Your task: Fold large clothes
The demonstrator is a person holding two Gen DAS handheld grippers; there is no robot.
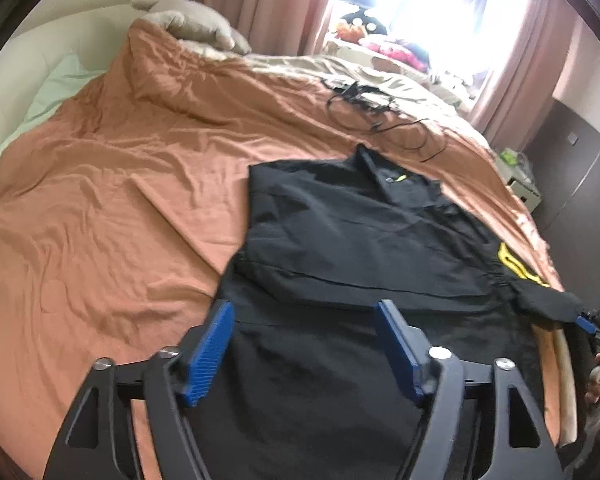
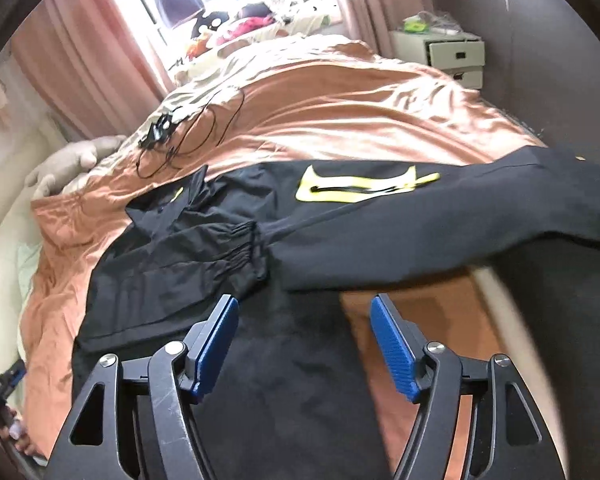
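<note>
- The bed [image 1: 100, 184], under a rumpled orange cover [image 2: 340, 108], fills both views; pink curtains [image 1: 284, 4] and a bright window stand at its far end.
- The black jacket [image 1: 360, 248] lies spread on the near right part of the bed, collar toward the far end, hem toward the grippers.
- In the right wrist view one sleeve [image 2: 204, 248] with a gathered cuff lies folded in across the body, while a panel with a yellow logo [image 2: 356, 188] runs off to the right and seems to hang over the bed's edge.
- Judged from this, the fold is at an early stage: one sleeve is in, the right side is still out, and the lengthwise folds are not yet done.
- The left gripper [image 1: 306, 344] hovers over the hem, jaws apart, nothing between the blue pads.
- The right gripper [image 2: 306, 340] also stands with jaws apart and empty, above the jacket's near right edge.
- A tangle of black cables [image 1: 376, 108] lies on the far part of the cover, well apart from the jacket.
- A white drawer unit [image 2: 448, 56] stands beside the bed at far right.
</note>
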